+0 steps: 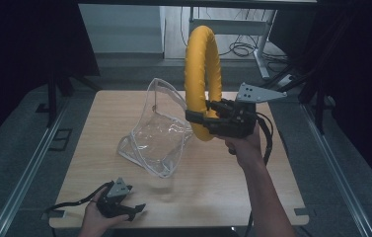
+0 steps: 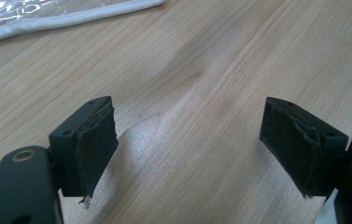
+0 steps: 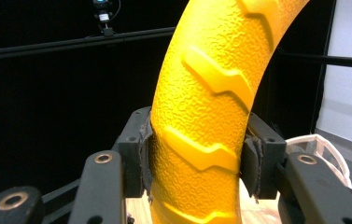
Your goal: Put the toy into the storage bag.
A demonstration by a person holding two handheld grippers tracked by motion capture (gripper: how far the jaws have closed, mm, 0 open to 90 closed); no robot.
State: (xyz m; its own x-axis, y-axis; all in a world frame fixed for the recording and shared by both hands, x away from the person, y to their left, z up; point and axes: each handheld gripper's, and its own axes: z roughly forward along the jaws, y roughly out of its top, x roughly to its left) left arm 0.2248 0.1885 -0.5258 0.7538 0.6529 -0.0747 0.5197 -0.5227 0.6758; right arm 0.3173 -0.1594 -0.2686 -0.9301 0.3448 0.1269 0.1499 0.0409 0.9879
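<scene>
A yellow ring [image 1: 199, 64] with a ribbed, tyre-like surface stands upright in the air over the table's right half. My right gripper [image 1: 201, 118] is shut on its lower part; in the right gripper view both pads press the yellow ring [image 3: 206, 116] from either side. A clear plastic bag [image 1: 161, 131] with white edging lies on the wooden table [image 1: 223, 192], just left of the ring. My left gripper [image 1: 135, 210] rests at the table's front left edge, open, with bare wood between its pads [image 2: 94, 149]. The bag's white edge [image 2: 71, 21] crosses the top left of that view.
Dark stands and curtains flank the table on both sides. A desk frame and cables [image 1: 242, 48] are on the floor beyond the far edge. The left gripper's cable [image 1: 70, 203] trails along the front left corner.
</scene>
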